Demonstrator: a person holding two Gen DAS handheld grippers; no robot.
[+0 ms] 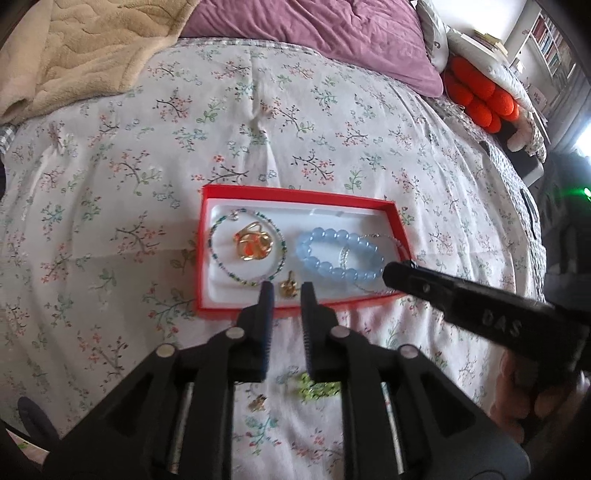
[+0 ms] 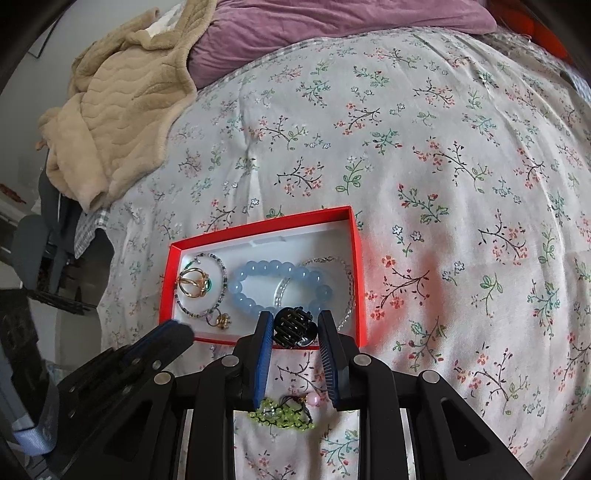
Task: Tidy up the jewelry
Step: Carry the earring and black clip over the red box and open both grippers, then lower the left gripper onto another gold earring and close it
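Observation:
A red box [image 1: 295, 193] [image 2: 357, 258] with a white lining lies on the floral bedspread. It holds a thin beaded bracelet [image 1: 218, 258] around a gold and orange ring [image 1: 254, 242], a blue bead bracelet [image 1: 334, 271] [image 2: 258, 269] and a silver chain [image 2: 349, 280]. My left gripper [image 1: 287, 291] is open at the box's near edge; a small gold piece [image 1: 289, 288] [image 2: 221, 321] lies in the box between its tips, unpressed. My right gripper [image 2: 295, 325] is shut on a black hair claw clip [image 2: 291, 326] over the box's near right corner. Its dark tip [image 1: 402, 275] shows from the side in the left wrist view.
Loose on the bedspread in front of the box lie a green bead bracelet [image 2: 280, 419] [image 1: 319, 387], a pink bead [image 2: 314, 400] and a small gold piece [image 1: 258, 402]. A beige blanket [image 2: 118, 110], a purple pillow [image 1: 314, 33] and orange cushions [image 1: 476, 96] lie at the back.

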